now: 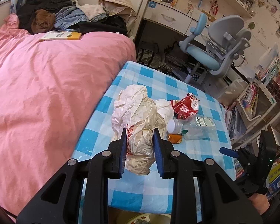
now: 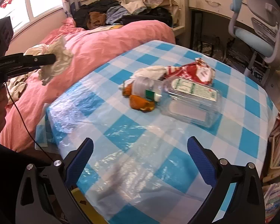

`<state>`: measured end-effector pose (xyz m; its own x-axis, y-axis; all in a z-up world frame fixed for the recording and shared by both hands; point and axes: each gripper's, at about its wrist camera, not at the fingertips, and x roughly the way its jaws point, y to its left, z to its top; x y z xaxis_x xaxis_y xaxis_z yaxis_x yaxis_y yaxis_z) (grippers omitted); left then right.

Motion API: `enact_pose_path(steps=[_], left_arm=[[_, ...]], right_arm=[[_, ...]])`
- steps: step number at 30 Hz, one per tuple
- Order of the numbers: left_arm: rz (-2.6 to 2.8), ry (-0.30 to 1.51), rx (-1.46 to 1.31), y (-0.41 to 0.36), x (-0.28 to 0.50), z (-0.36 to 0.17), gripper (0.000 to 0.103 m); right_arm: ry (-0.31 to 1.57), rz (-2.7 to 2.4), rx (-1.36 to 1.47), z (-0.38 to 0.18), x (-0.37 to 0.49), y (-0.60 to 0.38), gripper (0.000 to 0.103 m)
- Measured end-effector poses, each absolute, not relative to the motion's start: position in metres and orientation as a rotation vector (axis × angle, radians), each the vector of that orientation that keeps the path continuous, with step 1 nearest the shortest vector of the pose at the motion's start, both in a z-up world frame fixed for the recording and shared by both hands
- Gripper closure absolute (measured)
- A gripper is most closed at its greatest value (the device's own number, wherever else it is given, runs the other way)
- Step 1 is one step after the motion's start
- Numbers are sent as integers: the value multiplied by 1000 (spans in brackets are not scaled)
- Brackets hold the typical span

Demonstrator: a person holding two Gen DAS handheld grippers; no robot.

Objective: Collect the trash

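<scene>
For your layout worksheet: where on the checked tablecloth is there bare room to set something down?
The near half of the tablecloth, before the clear bottle, is bare. It is crowded farther back around the orange peel and red wrapper.

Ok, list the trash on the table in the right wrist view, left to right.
Orange peel → clear bottle. The red wrapper and white paper overlap behind them, so they are left out.
</scene>
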<state>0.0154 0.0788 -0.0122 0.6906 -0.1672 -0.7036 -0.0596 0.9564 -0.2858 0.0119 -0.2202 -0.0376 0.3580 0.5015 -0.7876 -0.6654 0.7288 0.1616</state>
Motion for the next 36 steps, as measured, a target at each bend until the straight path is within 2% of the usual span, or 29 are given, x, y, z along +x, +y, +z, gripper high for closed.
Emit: enact_pose_path(steps=[36], left_arm=[[-107,852,-229,56,14,-21,78]], right_arm=[[1039,854,-94,-42,-2,-227,6]])
